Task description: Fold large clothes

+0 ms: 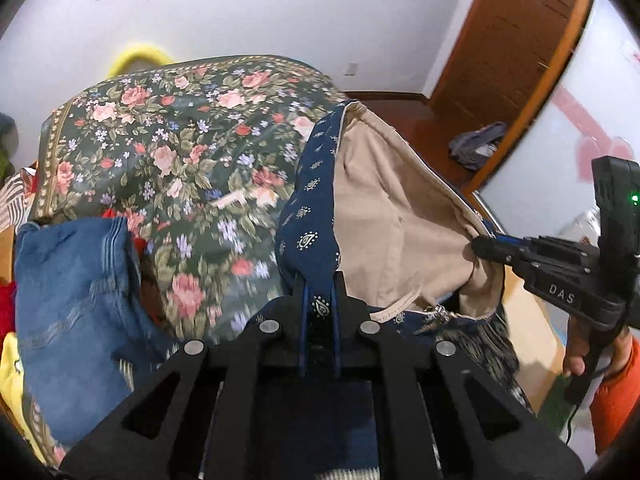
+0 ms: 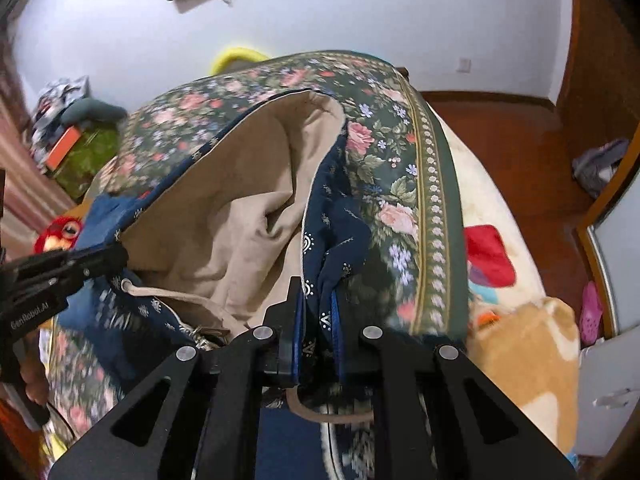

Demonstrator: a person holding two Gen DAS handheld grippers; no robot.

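A navy garment [image 1: 308, 208] with small white motifs and a beige lining [image 1: 384, 216] is stretched between both grippers above the bed. My left gripper [image 1: 320, 300] is shut on one navy edge of it. My right gripper [image 2: 318, 320] is shut on the opposite navy edge [image 2: 332, 232]. The right gripper also shows in the left wrist view [image 1: 480, 246], clamping the beige side. The left gripper shows in the right wrist view [image 2: 120, 258] at the garment's left corner. The beige lining [image 2: 240, 208] faces the cameras, with a drawstring hanging near the waist.
A dark green floral bedspread [image 1: 180, 152] covers the bed. Blue jeans [image 1: 72, 300] lie on its left side. A red plush toy [image 2: 60, 234] and a tan blanket [image 2: 528, 360] lie nearby. A wooden door [image 1: 508, 40] and red-brown floor [image 2: 500, 152] are to the right.
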